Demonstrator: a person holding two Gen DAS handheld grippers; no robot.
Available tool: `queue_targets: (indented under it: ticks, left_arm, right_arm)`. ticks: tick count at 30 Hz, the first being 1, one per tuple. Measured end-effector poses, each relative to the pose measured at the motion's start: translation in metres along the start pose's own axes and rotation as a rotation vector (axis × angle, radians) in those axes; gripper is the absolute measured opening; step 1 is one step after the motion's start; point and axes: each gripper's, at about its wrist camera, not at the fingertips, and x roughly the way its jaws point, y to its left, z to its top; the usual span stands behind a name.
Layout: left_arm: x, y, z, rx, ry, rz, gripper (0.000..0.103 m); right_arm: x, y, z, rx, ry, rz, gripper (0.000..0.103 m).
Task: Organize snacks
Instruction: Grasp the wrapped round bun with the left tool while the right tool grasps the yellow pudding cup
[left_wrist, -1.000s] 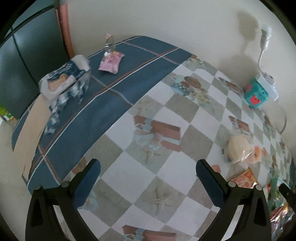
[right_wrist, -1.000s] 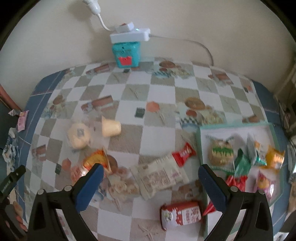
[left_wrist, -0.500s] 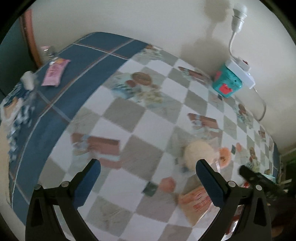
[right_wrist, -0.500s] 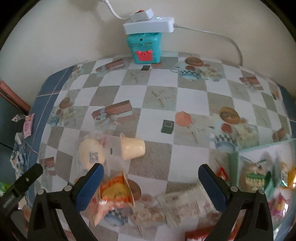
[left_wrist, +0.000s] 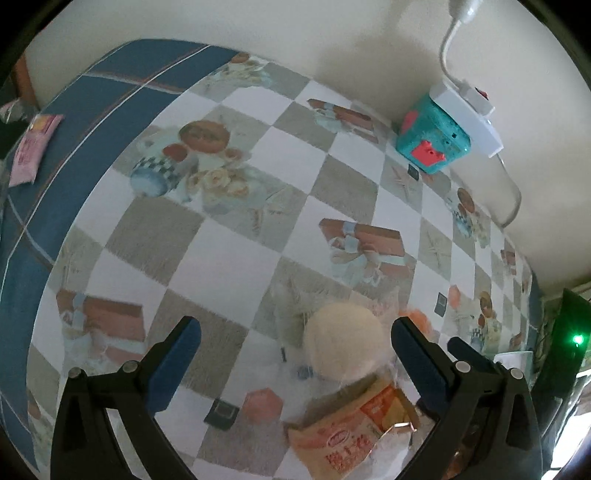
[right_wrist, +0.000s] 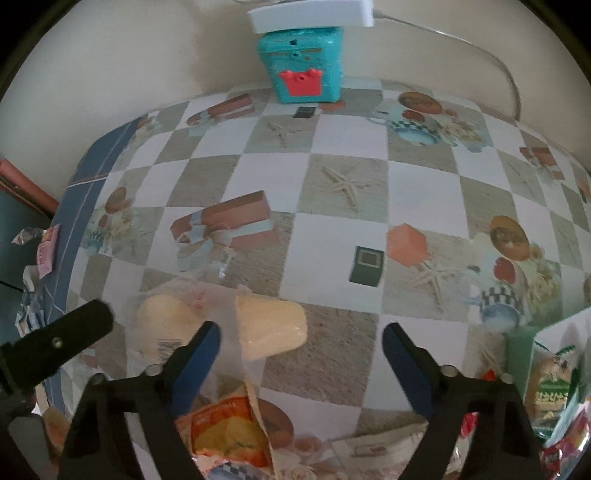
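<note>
From the left wrist camera I saw my left gripper (left_wrist: 295, 345) pointing steeply down at the checked, picture-printed tablecloth (left_wrist: 229, 251), its two blue-padded fingers (left_wrist: 173, 362) standing wide apart and pressing on nothing. A round pale bun in a clear wrapper (left_wrist: 343, 345) lay low in the frame, right of centre, between the fingers but closer to the right one, not touching either as far as I could tell. Just below it, at the bottom edge, sat an orange printed snack packet (left_wrist: 354, 432). A teal toy box with a red front (left_wrist: 432, 136) stood against the wall in the upper right, with a white power strip (left_wrist: 469, 122) on top. A pink sachet (left_wrist: 31, 147) lay at the far left edge on the blue border of the cloth.

From the right wrist camera, my right gripper (right_wrist: 301, 350) had its jaws closing, though they were still apart with no pad pressing on anything. A pale yellow pudding cup lying on its side (right_wrist: 271, 328) sat between them, nearer the left finger. The wrapped bun was just left of that finger, partly hidden. The orange packet lay at the bottom, left of centre. A pale green tray holding more wrapped snacks (right_wrist: 517, 354) showed at the lower right edge.
</note>
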Motion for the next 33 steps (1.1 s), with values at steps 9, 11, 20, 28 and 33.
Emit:
queue_targets:
  ticks: [9,11,20,28,33]
  left_arm:
    - [0.016,-0.010,0.002,-0.025,0.060,-0.031,0.103]
    - [0.020,-0.014,0.002,-0.011,0.068,-0.010,0.103]
    - [0.034,-0.033,-0.004,0.041,0.106,0.028,0.103]
    - [0.043,-0.038,-0.008,0.057,0.109,0.086,0.102]
    - [0.044,-0.037,-0.006,0.064,0.098,0.115,0.102]
  right_arm:
    - [-0.003,-0.006,-0.001,-0.013,-0.016,0.024,0.042]
    - [-0.005,-0.009,-0.002,-0.024,-0.020,0.008,0.041]
    - [-0.009,-0.024,-0.004,-0.033,-0.016,-0.006,0.041]
    - [-0.009,-0.027,-0.001,-0.045,-0.011,-0.012,0.041]
    - [-0.004,-0.026,0.001,-0.054,0.001,-0.013,0.041]
